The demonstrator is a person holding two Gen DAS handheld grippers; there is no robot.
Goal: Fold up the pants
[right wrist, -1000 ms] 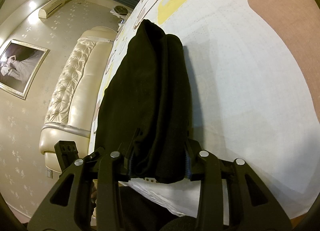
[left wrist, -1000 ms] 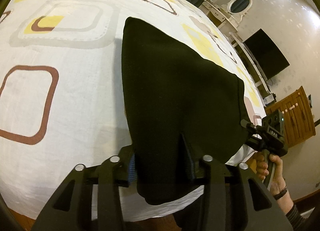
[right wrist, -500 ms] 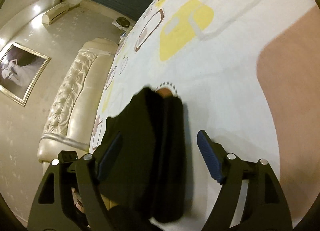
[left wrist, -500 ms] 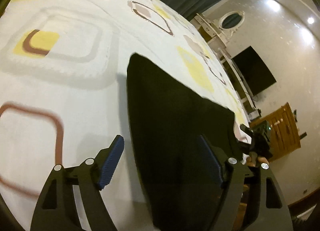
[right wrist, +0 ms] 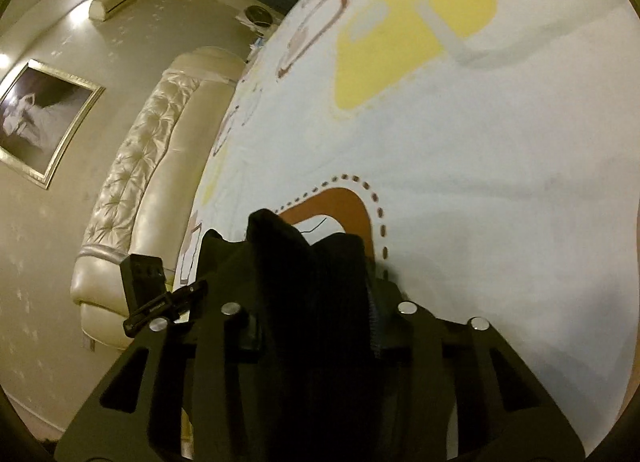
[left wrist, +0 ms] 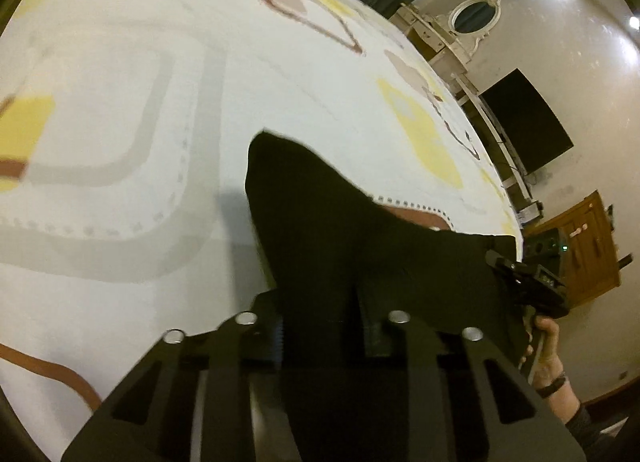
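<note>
Both grippers (left wrist: 320, 336) (right wrist: 316, 314) (jaws just closed) clamped

Right claw (right wrist: 316, 326) just closed — gripping black pants (right wrist: 304, 270).

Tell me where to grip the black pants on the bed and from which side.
Grip the black pants along the near edge, at its two ends, coming from the bed's foot side: that edge is bunched and thick enough to pinch, and both grippers' jaws already clamp there.

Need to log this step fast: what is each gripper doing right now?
Left gripper: just closed, shut on the black pants.
Right gripper: just closed, shut on the pants too.
</note>
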